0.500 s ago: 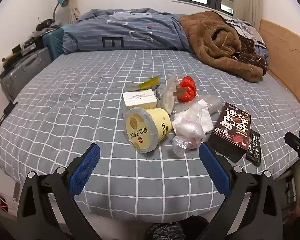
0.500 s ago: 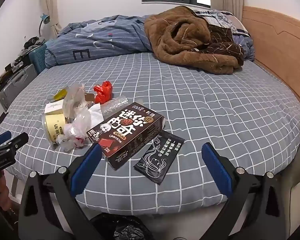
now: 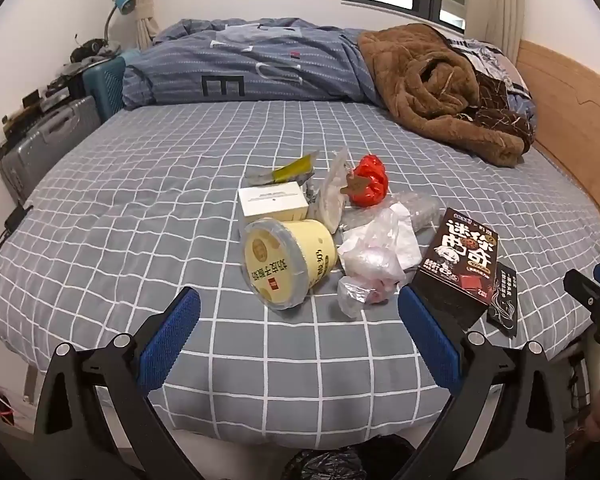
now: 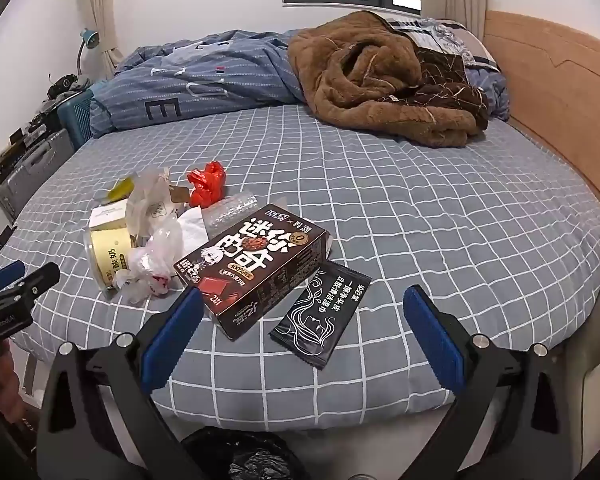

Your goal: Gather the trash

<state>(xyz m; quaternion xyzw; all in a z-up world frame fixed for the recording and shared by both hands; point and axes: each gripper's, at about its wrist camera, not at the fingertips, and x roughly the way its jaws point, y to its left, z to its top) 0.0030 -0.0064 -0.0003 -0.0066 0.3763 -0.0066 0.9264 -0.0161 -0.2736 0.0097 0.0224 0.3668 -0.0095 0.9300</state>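
Note:
Trash lies on the grey checked bed sheet (image 3: 140, 216). A yellow tub (image 3: 288, 260) lies on its side beside a white box (image 3: 272, 204), crumpled clear plastic (image 3: 372, 256), a red bag (image 3: 368, 180) and a yellow wrapper (image 3: 292, 168). A dark chocolate box (image 4: 252, 264) and a black sachet (image 4: 320, 316) lie nearer the bed's front edge. My left gripper (image 3: 300, 344) stands open just short of the tub, nothing between its fingers. My right gripper (image 4: 300, 340) is open, the chocolate box and sachet lying beyond and between its blue pads.
A black bin bag (image 4: 240, 460) sits below the bed's front edge. A brown blanket (image 4: 376, 84) and a blue striped duvet (image 3: 252, 68) are heaped at the far side. A wooden headboard (image 4: 560, 92) runs along the right. A grey suitcase (image 3: 48, 140) stands at the left.
Both grippers have edged slightly closer to the bed; the trash sits a little lower in each view. Nothing was taken hold of.

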